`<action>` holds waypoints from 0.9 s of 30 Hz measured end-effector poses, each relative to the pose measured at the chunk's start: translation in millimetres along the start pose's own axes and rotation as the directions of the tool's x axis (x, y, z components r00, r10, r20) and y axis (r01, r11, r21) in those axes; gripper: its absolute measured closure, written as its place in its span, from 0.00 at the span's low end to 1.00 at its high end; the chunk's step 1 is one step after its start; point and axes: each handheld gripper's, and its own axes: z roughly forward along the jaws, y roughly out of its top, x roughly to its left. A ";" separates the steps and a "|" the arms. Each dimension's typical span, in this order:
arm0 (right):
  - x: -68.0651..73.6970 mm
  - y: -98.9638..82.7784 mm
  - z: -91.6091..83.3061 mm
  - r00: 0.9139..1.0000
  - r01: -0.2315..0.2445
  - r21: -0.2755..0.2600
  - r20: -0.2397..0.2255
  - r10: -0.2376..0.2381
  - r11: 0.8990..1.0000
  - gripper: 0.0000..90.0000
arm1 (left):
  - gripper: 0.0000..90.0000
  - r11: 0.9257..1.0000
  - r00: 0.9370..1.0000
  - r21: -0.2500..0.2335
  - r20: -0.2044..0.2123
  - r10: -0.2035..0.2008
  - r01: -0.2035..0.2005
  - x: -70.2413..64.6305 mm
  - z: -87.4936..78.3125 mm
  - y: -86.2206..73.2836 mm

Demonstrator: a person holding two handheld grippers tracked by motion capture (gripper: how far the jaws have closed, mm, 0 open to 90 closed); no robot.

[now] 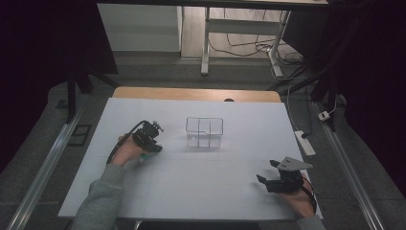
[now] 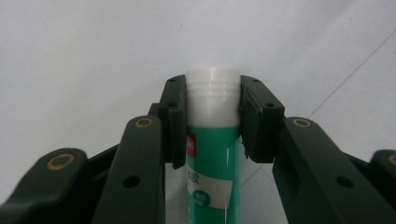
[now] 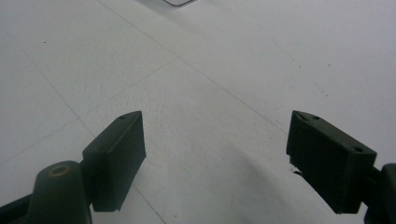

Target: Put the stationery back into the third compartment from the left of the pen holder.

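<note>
Currently we see left claw (image 2: 212,121) pinching glue stick (image 2: 213,154) at white cap, low over worktop (image 1: 201,182) left of wire basket (image 1: 205,132). Right claw (image 3: 215,163) spread, idle. We judge stick light, rigid, slick; cap may slip off, green body safer hold.

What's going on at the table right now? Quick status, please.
Left gripper shut on green glue stick, fingers at its white cap. Right gripper open, holding nothing, low over the white table. Clear wire basket mid-table, nothing between.
</note>
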 end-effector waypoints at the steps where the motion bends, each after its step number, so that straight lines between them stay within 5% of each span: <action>1: 0.1 0.0 -0.2 1.000 0.000 0.000 0.000 0.000 1.000 0.21 | 0.71 1.000 1.000 -0.015 0.000 -0.002 0.002 0.6 -2.4 -0.4; 12: -0.1 0.2 -1.0 1.000 -0.005 -0.010 0.007 0.005 1.000 0.21 | 0.71 0.979 0.998 -0.197 0.025 -0.056 0.060 6.6 -27.6 -5.1; 27: 0.2 0.2 -1.2 1.000 -0.003 -0.010 0.009 0.003 1.000 0.21 | 0.71 0.932 0.996 -0.354 0.071 -0.053 0.074 3.3 -51.4 -7.0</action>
